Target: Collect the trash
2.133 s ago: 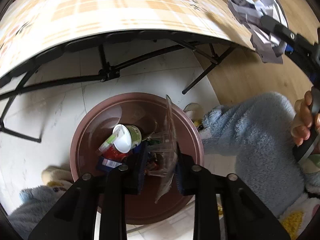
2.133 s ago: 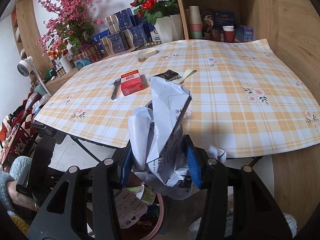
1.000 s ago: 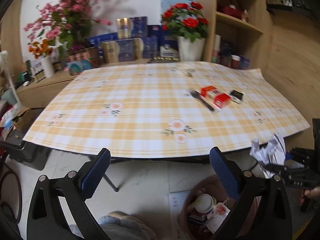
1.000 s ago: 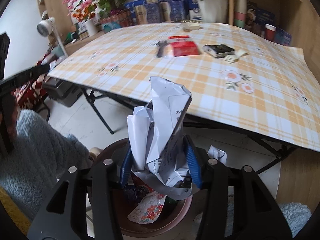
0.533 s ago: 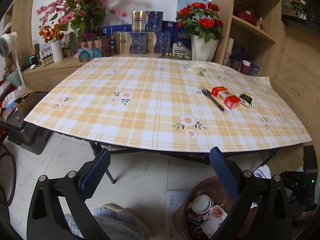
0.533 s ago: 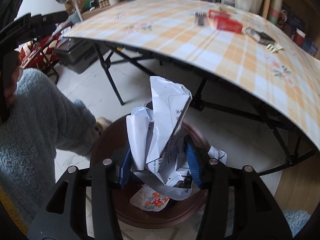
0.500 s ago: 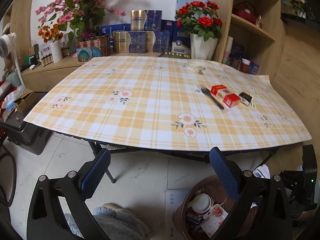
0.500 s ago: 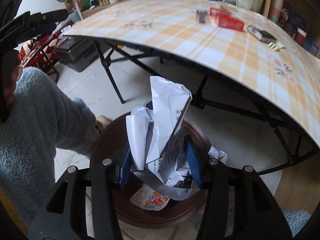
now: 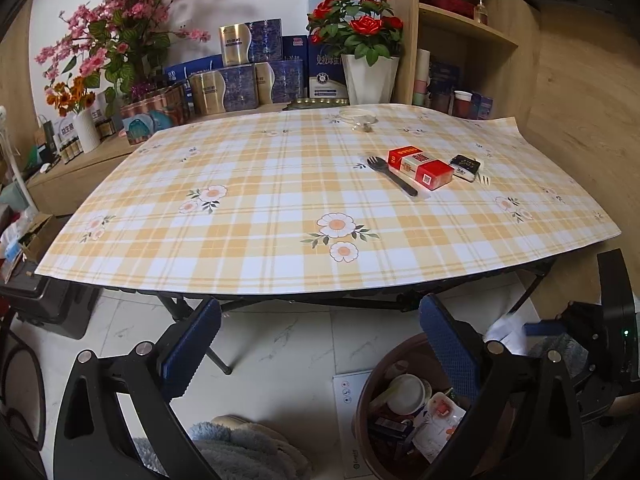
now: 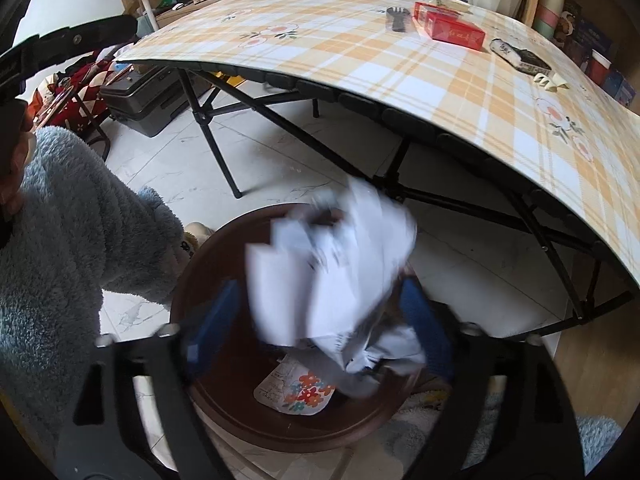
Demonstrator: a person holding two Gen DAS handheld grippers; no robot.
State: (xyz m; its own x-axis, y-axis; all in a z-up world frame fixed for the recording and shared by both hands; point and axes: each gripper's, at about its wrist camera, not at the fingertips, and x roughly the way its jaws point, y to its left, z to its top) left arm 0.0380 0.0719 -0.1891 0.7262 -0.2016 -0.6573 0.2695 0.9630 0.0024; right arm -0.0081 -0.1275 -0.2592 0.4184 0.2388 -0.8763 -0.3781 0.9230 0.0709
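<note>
My right gripper (image 10: 320, 332) points down at the brown trash bin (image 10: 224, 412) on the floor. Its jaws have just been opening and now stand wide apart. The crumpled white paper (image 10: 332, 276) is between them, but the blue pads (image 10: 212, 328) do not press on it. The paper looks blurry and hangs loose over the bin's mouth. Under it, at 6 o'clock, a flowery wrapper (image 10: 298, 394) lies at the bottom of the bin.

My fluffy blue sleeve (image 10: 68, 256) fills the 9 o'clock side of that view.

My left gripper (image 9: 320, 344) is wide open too, and it has nothing in it. Through it I see the table (image 9: 280, 240) with its yellow checked cloth. On the cloth, at about 1 o'clock, a black fork (image 9: 390, 175) lies just beside a red box (image 9: 420, 167). A small black packet (image 9: 465, 166) lies near the box on its other side.

In the left view the bin (image 9: 368, 400) sits on the floor at 5 o'clock, partly behind my right-hand finger (image 9: 452, 348). I can see a white cup (image 9: 406, 394) and other bits of trash in it. The white paper (image 9: 506, 330) shows at 4 o'clock, over the far side of the bin, next to my other black tool (image 9: 592, 340).

Pink flowers (image 9: 120, 28) and red roses (image 9: 356, 16) stand behind the table.
</note>
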